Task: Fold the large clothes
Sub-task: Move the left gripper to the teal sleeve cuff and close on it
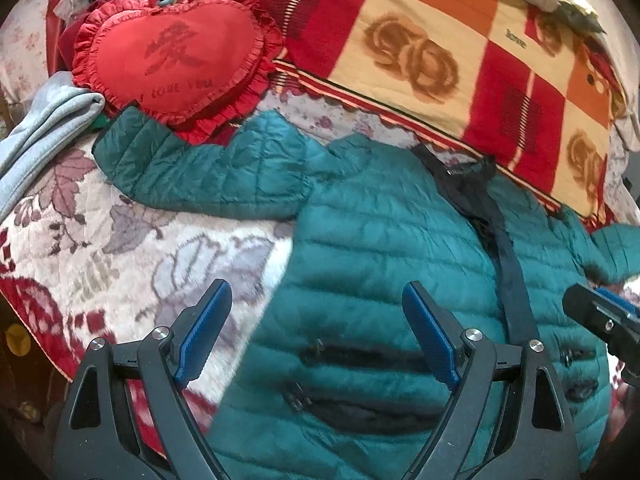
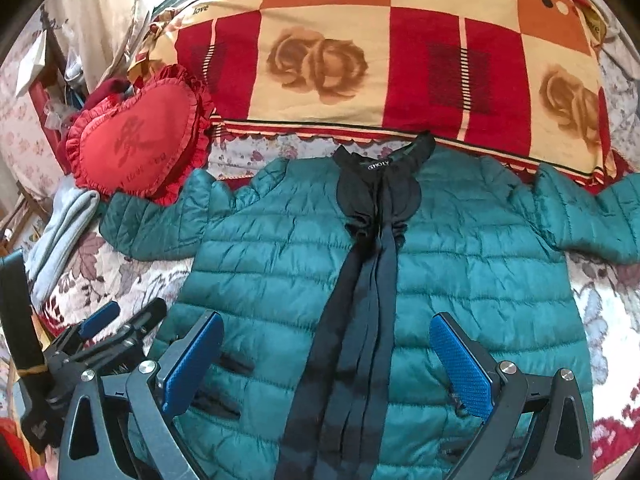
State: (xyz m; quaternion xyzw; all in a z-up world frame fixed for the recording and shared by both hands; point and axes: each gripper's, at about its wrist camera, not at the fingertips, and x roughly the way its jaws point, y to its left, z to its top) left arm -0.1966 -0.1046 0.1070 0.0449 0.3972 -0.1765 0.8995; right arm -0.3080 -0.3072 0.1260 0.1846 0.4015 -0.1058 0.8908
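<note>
Teal quilted puffer jacket (image 2: pixel 460 248) w/ black placket lies flat, front up, on floral bedspread (image 1: pixel 120 240), sleeves spread out sideways. Collar label reads "GHOLY", approx. My left gripper (image 1: pixel 316 328) wide open over jacket's lower edge, holding nothing. My right gripper (image 2: pixel 326 356) wide open, empty, over hem. Checked rose blanket (image 2: pixel 400 60) reads "love". Red heart-shaped frilled cushion (image 1: pixel 176 56): "I love you".
</note>
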